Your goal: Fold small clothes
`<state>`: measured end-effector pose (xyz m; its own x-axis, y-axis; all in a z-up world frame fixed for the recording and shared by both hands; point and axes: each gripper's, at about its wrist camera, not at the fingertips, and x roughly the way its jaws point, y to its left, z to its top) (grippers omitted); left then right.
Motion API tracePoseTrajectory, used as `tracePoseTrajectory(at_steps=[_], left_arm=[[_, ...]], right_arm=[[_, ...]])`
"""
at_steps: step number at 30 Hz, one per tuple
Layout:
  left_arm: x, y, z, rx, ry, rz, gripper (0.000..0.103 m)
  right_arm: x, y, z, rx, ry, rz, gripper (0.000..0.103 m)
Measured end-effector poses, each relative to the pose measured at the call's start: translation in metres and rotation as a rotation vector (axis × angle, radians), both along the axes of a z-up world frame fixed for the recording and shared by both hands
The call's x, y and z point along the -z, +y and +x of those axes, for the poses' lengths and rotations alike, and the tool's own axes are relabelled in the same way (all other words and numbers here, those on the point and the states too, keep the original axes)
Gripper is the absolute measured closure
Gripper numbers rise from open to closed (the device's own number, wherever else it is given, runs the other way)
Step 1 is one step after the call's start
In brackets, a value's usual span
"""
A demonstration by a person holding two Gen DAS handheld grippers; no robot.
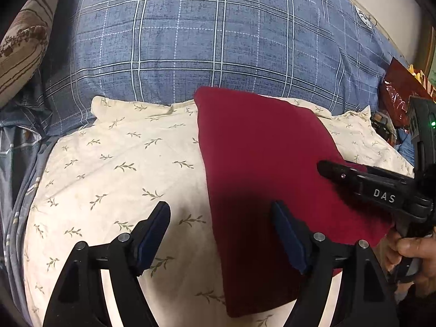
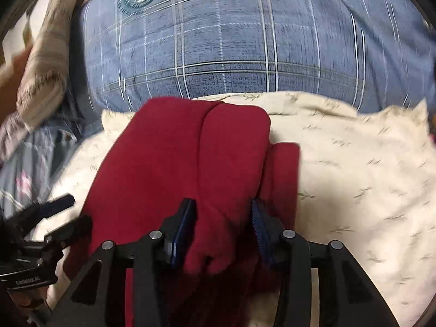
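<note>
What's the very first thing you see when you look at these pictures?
The dark red garment jumps out first, lying folded on the cream leaf-print cloth. Next come the black grippers: the right gripper has a fold of the red fabric between its blue pads, while the left gripper stands open over the garment's left edge. Behind lies blue checked bedding.

The left gripper [image 1: 220, 231] points forward and downward with its jaws spread wide and nothing pressed between the blue pads [image 1: 152, 234]; its right finger hangs over the red garment [image 1: 261, 169] without gripping it. The right gripper [image 2: 223, 226] also tilts downward, its jaws drawn partway together on a raised fold of that garment near its near edge, the pads [image 2: 182, 229] pressing the cloth from both sides. In the left wrist view the right gripper reaches in from the right edge, and the person's hand [image 1: 408, 256] wraps its handle at the lower right.
</note>
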<state>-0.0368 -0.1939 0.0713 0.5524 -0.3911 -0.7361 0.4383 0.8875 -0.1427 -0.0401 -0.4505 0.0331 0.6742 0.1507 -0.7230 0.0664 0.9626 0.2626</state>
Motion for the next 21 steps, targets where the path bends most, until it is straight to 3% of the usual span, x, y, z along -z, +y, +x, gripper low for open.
tracePoseTrajectory(at_steps=[13, 21], left_arm=[[0.001, 0.001, -0.005, -0.008, -0.016, 0.007, 0.025], [0.002, 0.001, -0.006, -0.002, -0.017, 0.012, 0.025]], right_arm=[[-0.045, 0.02, -0.053, -0.016, -0.068, -0.069, 0.056], [-0.015, 0.02, -0.048, -0.009, 0.028, -0.07, 0.058]])
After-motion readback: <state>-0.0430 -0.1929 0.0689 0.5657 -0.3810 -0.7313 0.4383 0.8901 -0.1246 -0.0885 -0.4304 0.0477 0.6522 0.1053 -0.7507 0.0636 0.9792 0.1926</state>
